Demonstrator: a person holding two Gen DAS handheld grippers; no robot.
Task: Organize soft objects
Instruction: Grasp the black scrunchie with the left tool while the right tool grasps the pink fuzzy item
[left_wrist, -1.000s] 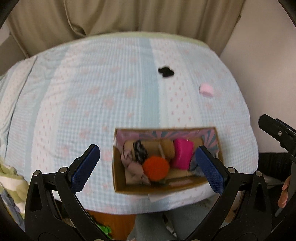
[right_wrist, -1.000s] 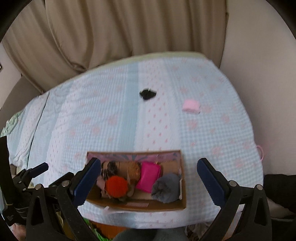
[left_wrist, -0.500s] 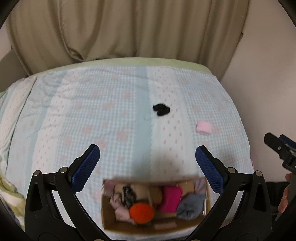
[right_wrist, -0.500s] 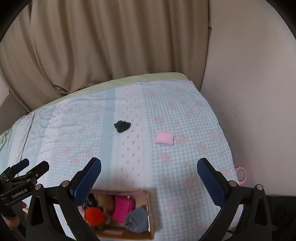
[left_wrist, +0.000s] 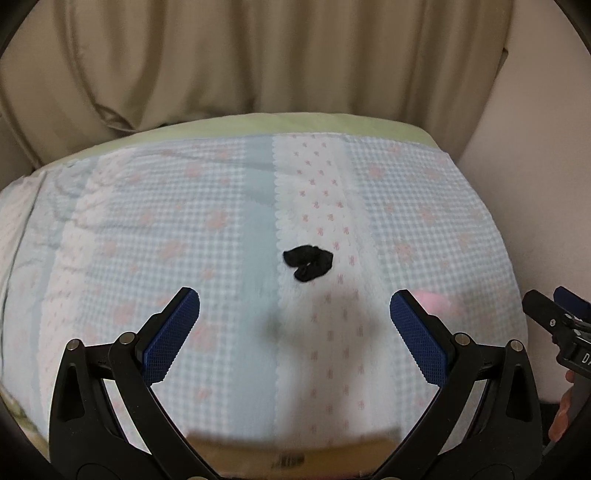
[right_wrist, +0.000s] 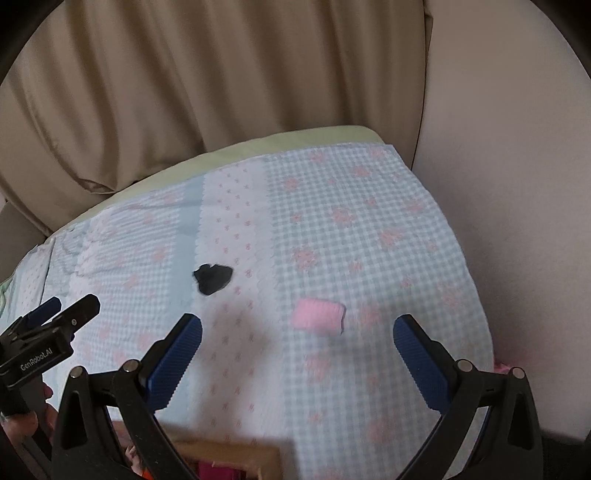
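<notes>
Both grippers, left (left_wrist: 294, 321) and right (right_wrist: 297, 349), hover with jaws wide, empty, over open bedspread (left_wrist: 184, 229).

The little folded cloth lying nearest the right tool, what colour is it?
Pale pink, seen best in the right wrist view.

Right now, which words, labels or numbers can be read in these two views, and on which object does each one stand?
"GenRobot.AI": white print on the black body of the left gripper, seen in the right wrist view.
"DA...": white letters on the right gripper, cut off by the edge of the left wrist view; the rest is unreadable.
Dark print on the cardboard box: too blurred to read.
</notes>
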